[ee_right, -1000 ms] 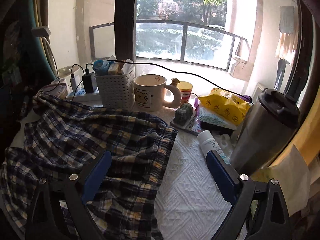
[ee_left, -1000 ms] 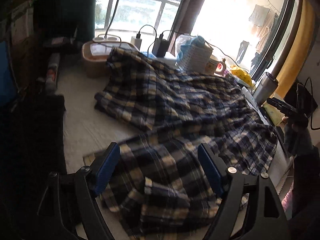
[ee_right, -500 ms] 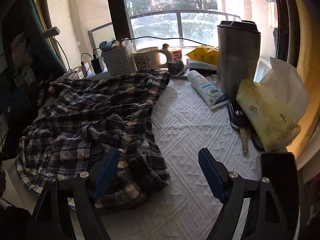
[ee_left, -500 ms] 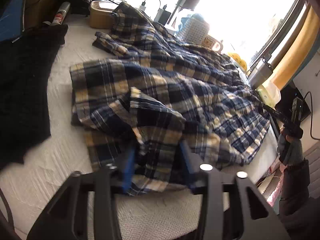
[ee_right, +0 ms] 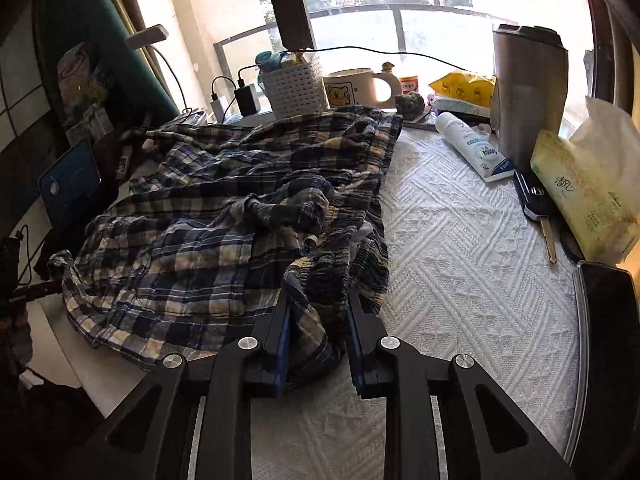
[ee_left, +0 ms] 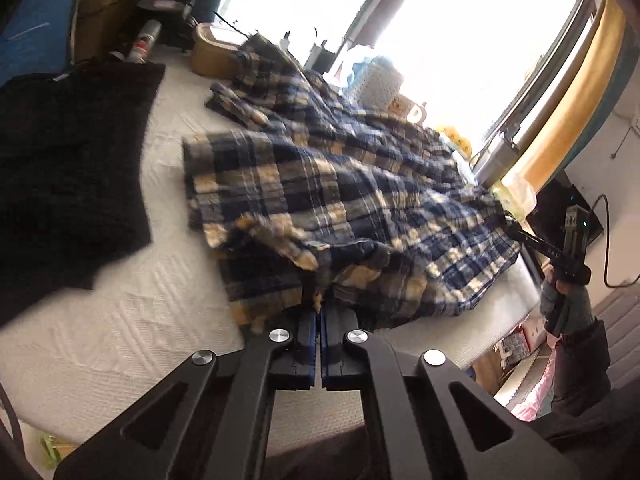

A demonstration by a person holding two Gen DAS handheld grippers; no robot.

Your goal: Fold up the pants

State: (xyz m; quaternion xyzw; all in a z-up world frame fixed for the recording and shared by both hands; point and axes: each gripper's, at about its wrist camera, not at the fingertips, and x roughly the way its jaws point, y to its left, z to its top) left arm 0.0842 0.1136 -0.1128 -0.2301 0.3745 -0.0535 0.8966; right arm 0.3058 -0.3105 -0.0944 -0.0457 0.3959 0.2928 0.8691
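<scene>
Blue, navy and yellow plaid pants (ee_left: 340, 184) lie crumpled across the white textured table cover (ee_left: 100, 320). In the left wrist view my left gripper (ee_left: 320, 312) is shut, with the near hem of the pants pinched at its tips. In the right wrist view the pants (ee_right: 192, 248) spread to the left, and their bunched waistband end sits between the blue pads of my right gripper (ee_right: 318, 308), whose jaws are closing on the cloth. My right gripper also shows at the far right of the left wrist view, held by a hand (ee_left: 568, 292).
A black garment (ee_left: 60, 160) lies left of the pants. Along the window stand a white basket (ee_right: 298, 88), a mug (ee_right: 356, 86), chargers and a steel tumbler (ee_right: 528, 92). A tube (ee_right: 472, 148), a car key (ee_right: 536, 204) and a tissue pack (ee_right: 580, 196) lie at right.
Both grippers came down toward the near edge of the pants and closed on the cloth, the left fully. The left end of the pants is now pulled into a fold.
</scene>
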